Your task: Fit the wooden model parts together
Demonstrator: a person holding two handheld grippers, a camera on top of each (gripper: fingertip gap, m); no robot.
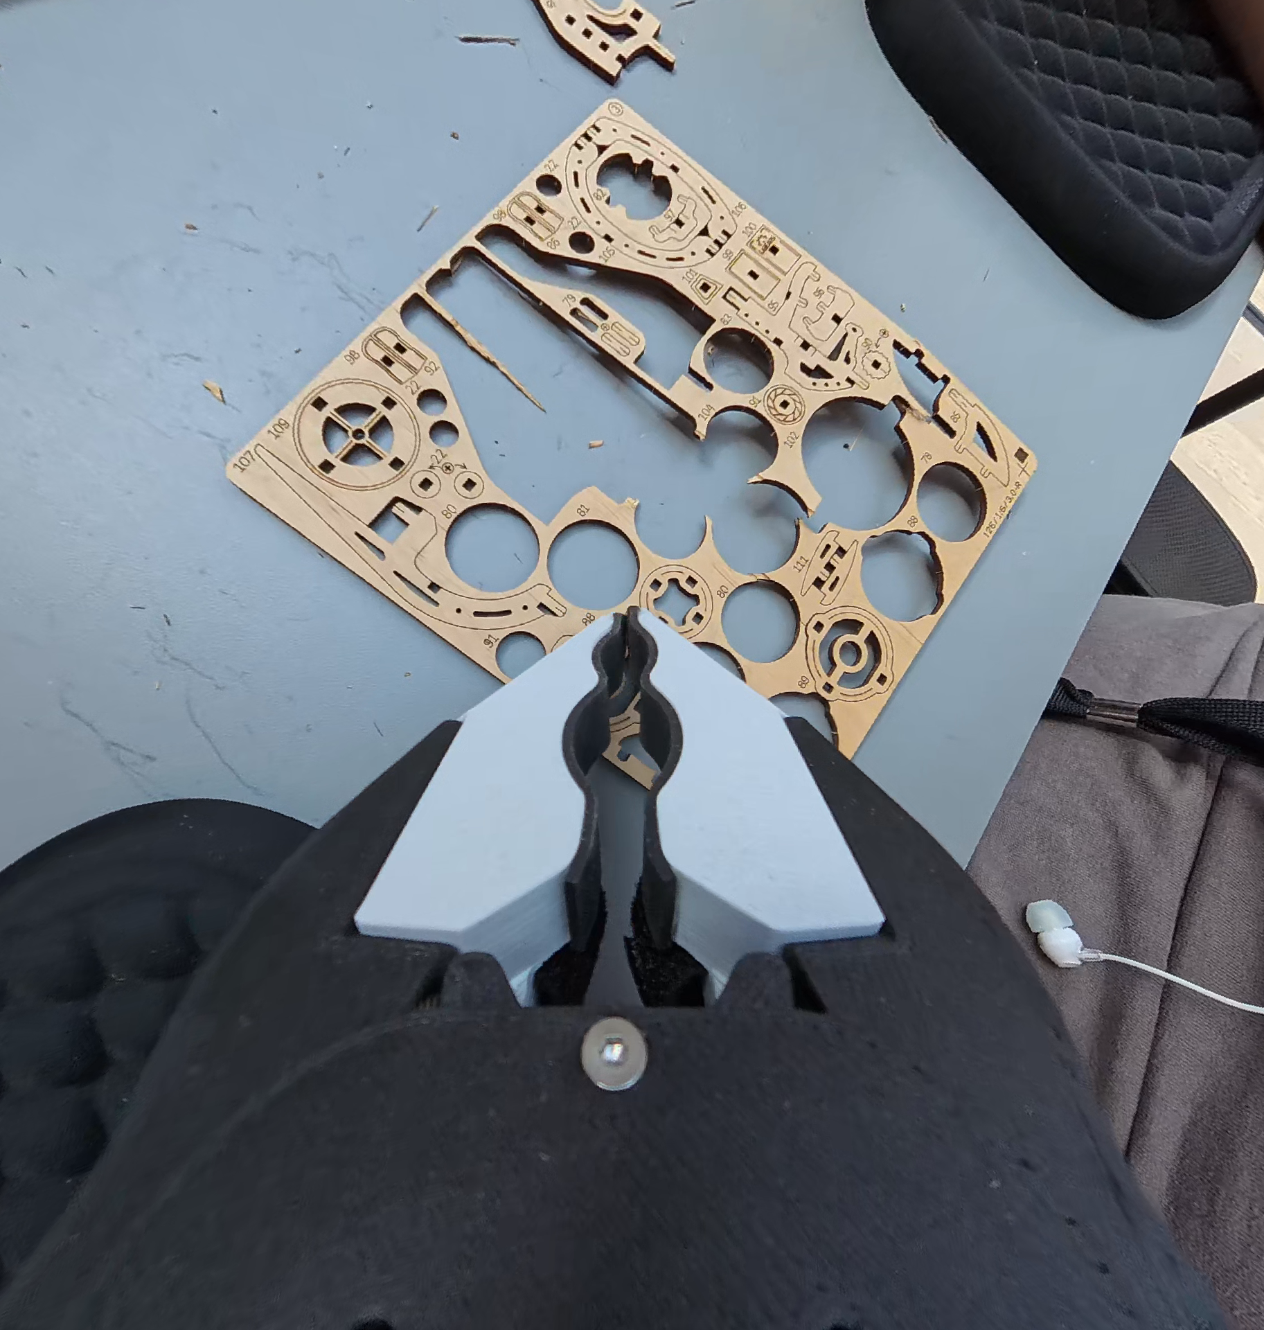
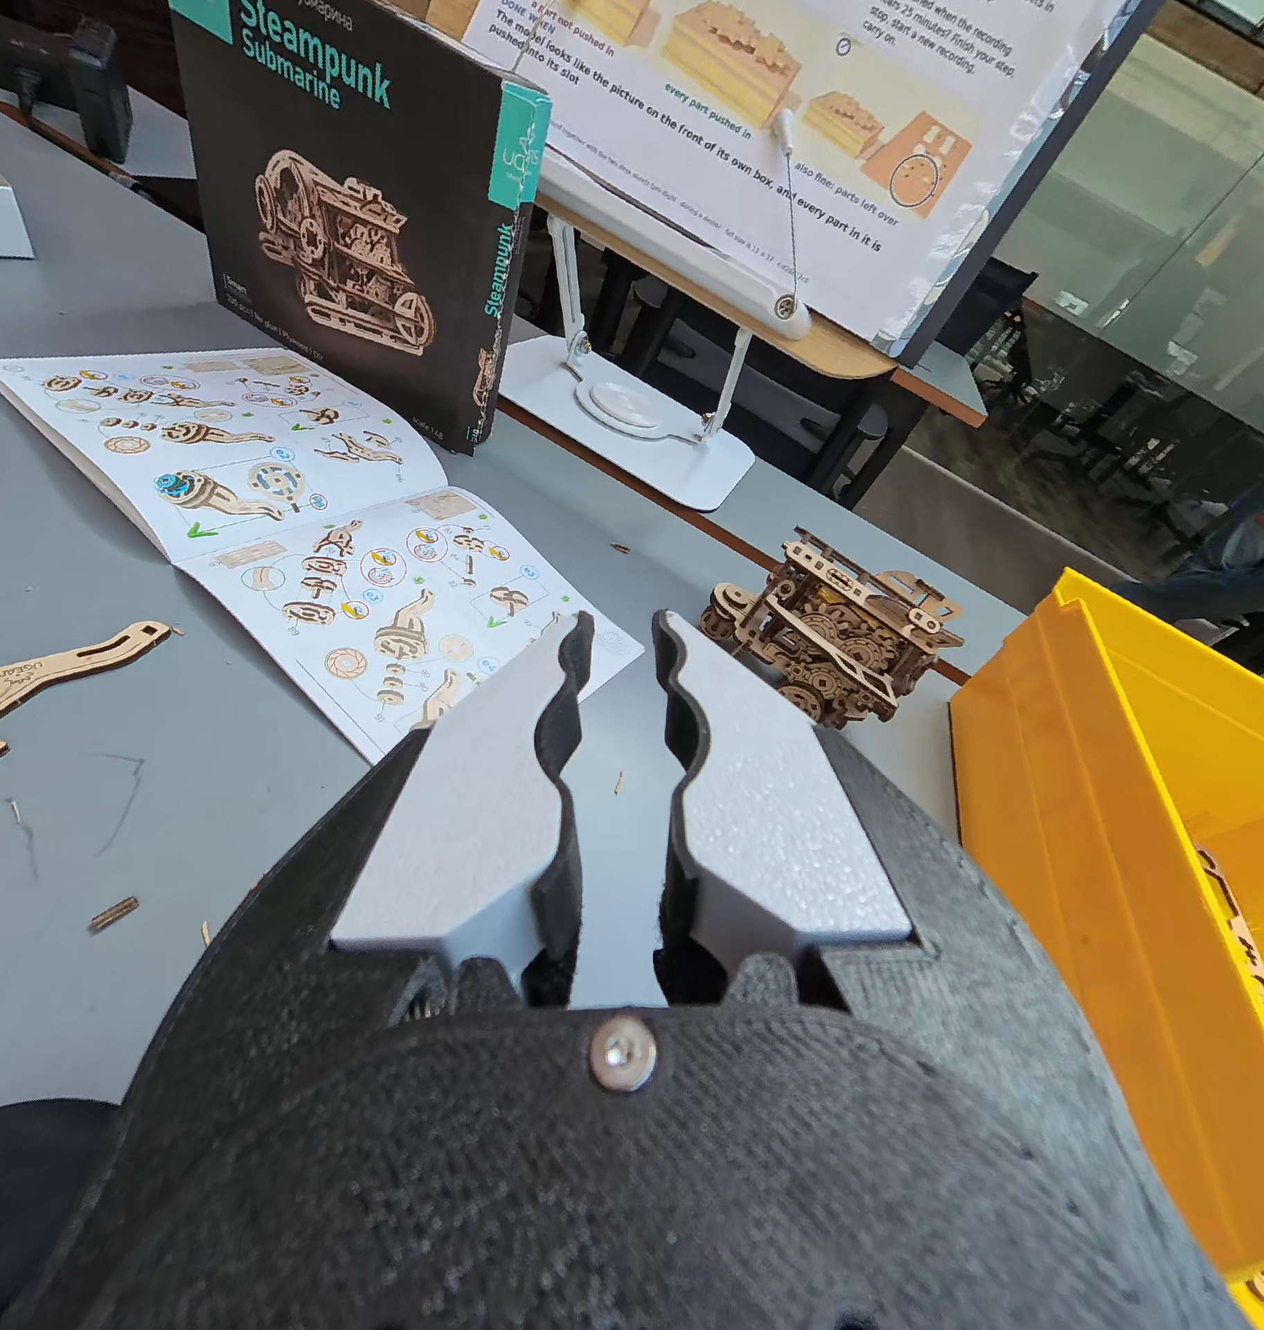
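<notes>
Only the left wrist view shows the laser-cut plywood sheet (image 1: 629, 424), which lies flat on the grey table (image 1: 147, 504) directly ahead of the left gripper (image 1: 632, 619). Many round and curved holes in the sheet mark where parts have been removed. That gripper's fingers are pressed together on a small flat wooden piece (image 1: 632, 752), which shows between the black pads partway back from the tips. Black quilted cushions sit to the near left and far right of this gripper, and a white earbud (image 1: 1053, 935) lies on grey fabric to its right.

Only the right wrist view shows the rest of the workspace. The right gripper (image 2: 621, 626) has its fingers spread, with bare table between them and nothing held. Far ahead and to its left stands the dark kit box (image 2: 348, 216), with an open instruction booklet (image 2: 290, 518) lying flat between box and gripper. A yellow bin (image 2: 1118, 863) sits close on its right. Just ahead and slightly right rests the partly built wooden model (image 2: 830, 633). A loose curved wooden part (image 2: 46, 676) lies off to its left.
</notes>
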